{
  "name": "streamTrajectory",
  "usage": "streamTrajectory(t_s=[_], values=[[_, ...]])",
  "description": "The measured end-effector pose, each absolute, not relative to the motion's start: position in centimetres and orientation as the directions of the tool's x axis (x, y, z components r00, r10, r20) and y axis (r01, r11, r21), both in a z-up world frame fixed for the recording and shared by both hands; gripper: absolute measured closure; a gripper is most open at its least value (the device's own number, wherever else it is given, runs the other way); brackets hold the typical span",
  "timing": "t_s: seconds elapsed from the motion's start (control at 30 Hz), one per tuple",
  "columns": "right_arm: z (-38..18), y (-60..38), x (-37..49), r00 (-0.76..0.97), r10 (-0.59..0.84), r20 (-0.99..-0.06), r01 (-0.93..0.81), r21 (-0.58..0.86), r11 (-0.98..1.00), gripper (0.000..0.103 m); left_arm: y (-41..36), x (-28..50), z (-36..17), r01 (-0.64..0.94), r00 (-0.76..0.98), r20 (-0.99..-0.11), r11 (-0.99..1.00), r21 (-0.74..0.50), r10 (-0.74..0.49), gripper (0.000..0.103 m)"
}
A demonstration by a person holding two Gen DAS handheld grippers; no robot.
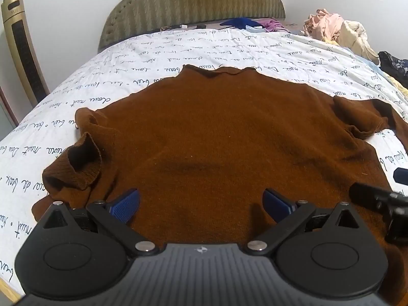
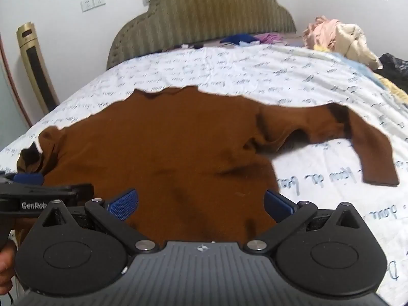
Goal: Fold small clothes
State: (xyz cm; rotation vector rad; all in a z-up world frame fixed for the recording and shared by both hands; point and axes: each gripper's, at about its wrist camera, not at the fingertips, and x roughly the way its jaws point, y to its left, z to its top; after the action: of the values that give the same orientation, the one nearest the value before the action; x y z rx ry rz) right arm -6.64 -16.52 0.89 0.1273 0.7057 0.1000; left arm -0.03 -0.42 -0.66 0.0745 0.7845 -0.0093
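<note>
brown knitted sweater [image 1: 224, 137] lies spread flat on the white script-printed bedsheet [image 1: 153, 58], neckline toward the headboard. left gripper [image 1: 201, 204] and right gripper [image 2: 201, 204] hover above its hem, jaws wide apart, holding nothing.

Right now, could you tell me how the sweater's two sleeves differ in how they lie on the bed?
The left sleeve is bunched close to the body, its ribbed cuff standing open; the right sleeve reaches out over the sheet, bends and ends in a flat cuff. The left sleeve piles on itself, while the right sleeve lies mostly in one layer. Both belong to the brown sweater, and neither is folded in yet.
</note>
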Motion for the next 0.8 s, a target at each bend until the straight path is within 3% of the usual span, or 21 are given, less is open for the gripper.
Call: streamTrajectory(t_s=[0.43,0.8], values=[[0.1,-16.3,-6.4,0.727,0.127,-0.675,-0.06,0.122,0.991,0.0,0.0,0.2,-1.2,0.004,0.687,-0.726,0.999,0.046,0.031,0.0],[0.2,-16.4,-6.9,0.752,0.112,-0.65,-0.062,0.1,0.993,0.0,0.0,0.5,-1.7,-0.012,0.672,-0.738,0.998,0.067,0.058,0.0]])
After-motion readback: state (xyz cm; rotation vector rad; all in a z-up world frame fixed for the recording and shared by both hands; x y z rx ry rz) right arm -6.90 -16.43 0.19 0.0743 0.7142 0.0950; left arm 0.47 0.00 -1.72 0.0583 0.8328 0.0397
